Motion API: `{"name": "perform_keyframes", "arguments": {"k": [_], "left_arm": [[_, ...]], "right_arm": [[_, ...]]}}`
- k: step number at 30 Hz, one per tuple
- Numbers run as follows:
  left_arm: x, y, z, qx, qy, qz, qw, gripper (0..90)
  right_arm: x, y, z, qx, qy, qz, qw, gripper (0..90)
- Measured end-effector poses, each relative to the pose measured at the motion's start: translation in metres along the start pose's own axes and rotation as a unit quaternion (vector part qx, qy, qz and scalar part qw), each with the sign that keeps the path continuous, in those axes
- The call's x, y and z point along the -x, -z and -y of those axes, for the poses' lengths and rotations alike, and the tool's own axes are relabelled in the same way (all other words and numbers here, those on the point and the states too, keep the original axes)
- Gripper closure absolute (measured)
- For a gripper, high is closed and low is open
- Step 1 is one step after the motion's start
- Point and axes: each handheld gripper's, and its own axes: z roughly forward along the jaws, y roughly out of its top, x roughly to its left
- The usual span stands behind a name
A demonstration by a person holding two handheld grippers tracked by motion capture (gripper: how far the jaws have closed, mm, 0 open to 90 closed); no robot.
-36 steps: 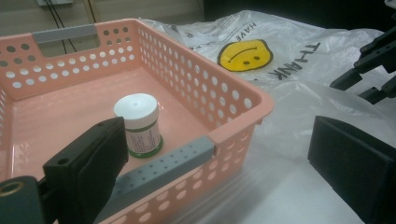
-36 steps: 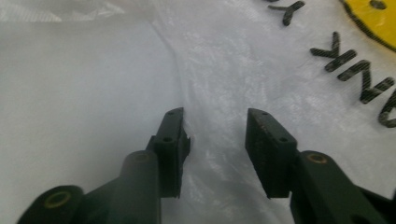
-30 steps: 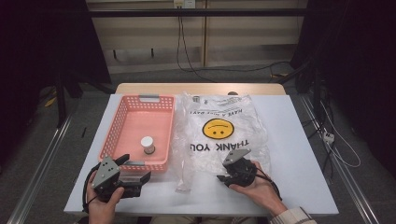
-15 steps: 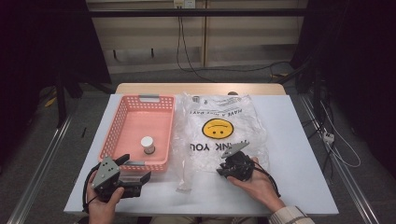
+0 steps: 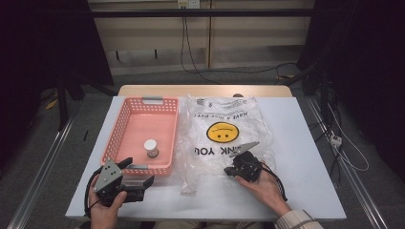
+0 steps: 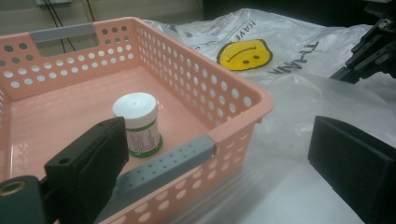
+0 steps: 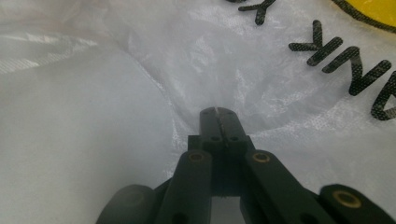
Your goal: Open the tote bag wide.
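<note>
Pinching the plastic bag (image 7: 140, 93) near its near edge, the right tongs (image 7: 219, 112) are clenching on the film; the left tongs (image 6: 224, 154) are idling released beside the basket (image 6: 243, 98); next, probably lifting a layer to open it.

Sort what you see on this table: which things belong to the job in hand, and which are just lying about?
In the job:
- plastic bag, film pinched at its near edge
- right claw, shut on the bag

Lying about:
- pink basket
- white-capped bottle standing in it
- left claw, open, by the basket's near corner
</note>
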Motion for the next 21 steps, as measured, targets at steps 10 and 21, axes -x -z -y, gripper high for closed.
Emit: {"name": "perform_keyframes", "arguments": {"k": [10, 21], "left_arm": [[0.000, 0.000, 0.000, 0.000, 0.000, -0.001, 1.0000, 5.0], [0.001, -0.001, 0.000, -0.001, -0.001, -0.003, 1.0000, 5.0]], "right_arm": [[0.003, 0.021, -0.004, 0.068, -0.009, 0.010, 0.9976, 90.0], [0.003, 0.042, -0.015, 0.134, -0.003, 0.026, 0.9907, 90.0]]}}
